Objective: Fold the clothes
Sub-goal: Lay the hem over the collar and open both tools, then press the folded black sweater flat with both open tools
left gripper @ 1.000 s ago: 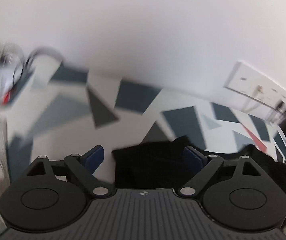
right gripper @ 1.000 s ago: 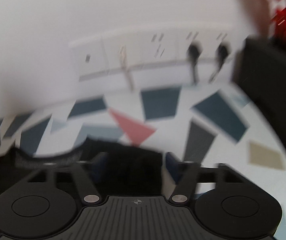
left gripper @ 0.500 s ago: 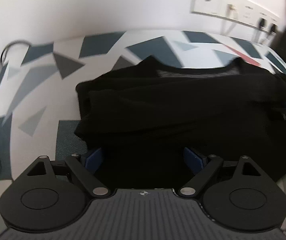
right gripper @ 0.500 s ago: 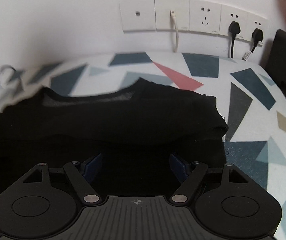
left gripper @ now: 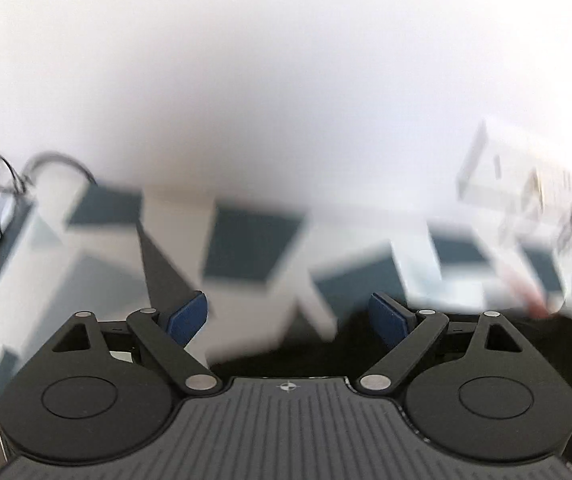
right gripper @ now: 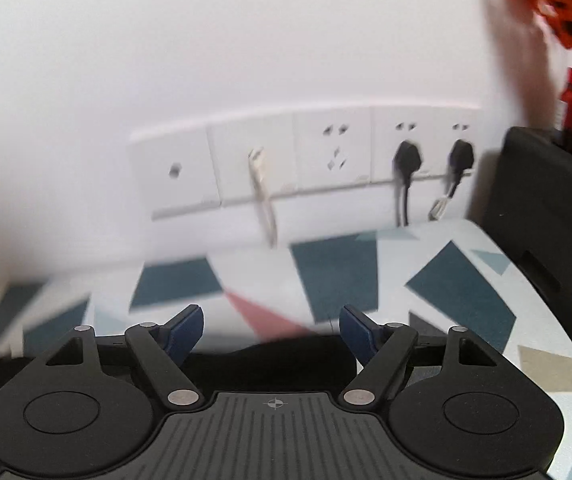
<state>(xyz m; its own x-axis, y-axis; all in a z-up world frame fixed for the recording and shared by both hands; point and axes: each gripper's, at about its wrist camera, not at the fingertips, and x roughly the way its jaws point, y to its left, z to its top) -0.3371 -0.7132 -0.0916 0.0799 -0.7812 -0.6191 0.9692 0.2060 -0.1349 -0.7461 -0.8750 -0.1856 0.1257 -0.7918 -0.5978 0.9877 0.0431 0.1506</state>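
Fingers of both my left gripper (left gripper: 288, 316) and right gripper (right gripper: 271, 328) stand wide apart, holding nothing, because the black fabric garment (right gripper: 277, 354) lies low under them on the white desk with geometric patches (right gripper: 334, 272), probably between folds.

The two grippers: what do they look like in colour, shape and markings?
The left gripper and the right gripper look alike: a dark grey ribbed body with a small white crosshair mark, two round black discs, black link arms with silver pivot pins, and blue fingertip pads. No cables or sleeves show.
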